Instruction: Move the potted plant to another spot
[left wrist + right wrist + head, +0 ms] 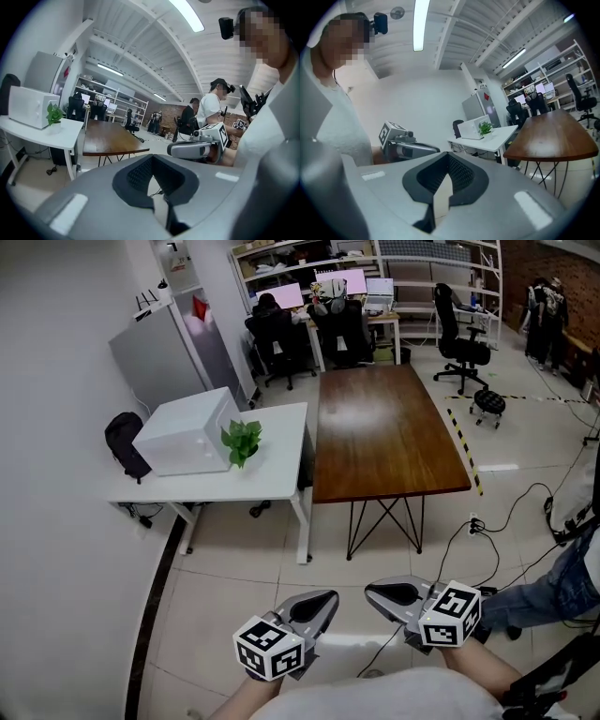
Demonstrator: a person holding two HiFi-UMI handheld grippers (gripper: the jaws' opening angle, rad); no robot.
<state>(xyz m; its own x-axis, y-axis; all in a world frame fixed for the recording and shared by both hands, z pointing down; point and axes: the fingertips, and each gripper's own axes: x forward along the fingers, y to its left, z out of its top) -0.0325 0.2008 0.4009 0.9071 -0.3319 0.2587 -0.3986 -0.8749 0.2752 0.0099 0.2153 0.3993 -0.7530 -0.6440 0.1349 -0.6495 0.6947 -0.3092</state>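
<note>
The potted plant [242,442] stands on the white table [272,479], just beside the microwave [187,432]. The left gripper [323,602] and the right gripper [376,592] hang well short of that table, jaws pressed together, holding nothing.

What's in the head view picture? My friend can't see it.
A small potted plant sits on a white table beside a white microwave, across a tiled floor. At the bottom, the left gripper and right gripper are both empty, far from it.
</note>
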